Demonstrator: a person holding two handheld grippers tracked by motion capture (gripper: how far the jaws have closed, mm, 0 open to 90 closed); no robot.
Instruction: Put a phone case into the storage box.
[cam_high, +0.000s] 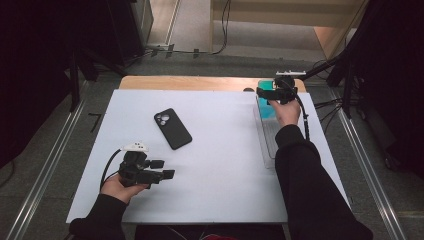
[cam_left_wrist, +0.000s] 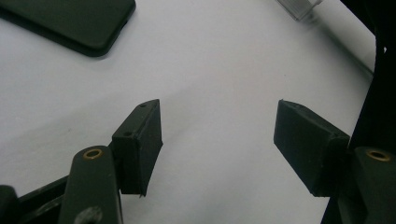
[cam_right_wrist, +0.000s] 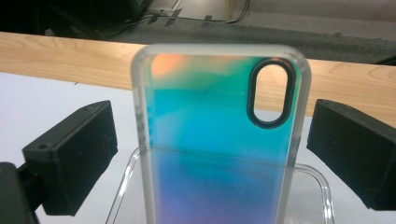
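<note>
Right claw (cam_right_wrist: 208, 154) at far edge of worktop (cam_high: 220, 165), jaws apart, one on each side of the iridescent phone case (cam_right_wrist: 219, 140); gaps show on both sides, so no pinch yet. Case stands upright in a clear tray (cam_right_wrist: 308, 179) directly ahead of the claw. Left claw (cam_left_wrist: 217, 140) jaws apart, empty, resting low over bare worktop; black phone (cam_high: 172, 128) lies ahead of it, untouched. Judged early: case not gripped, phone not fitted. Case bottom cut off; how it is propped unclear.
</note>
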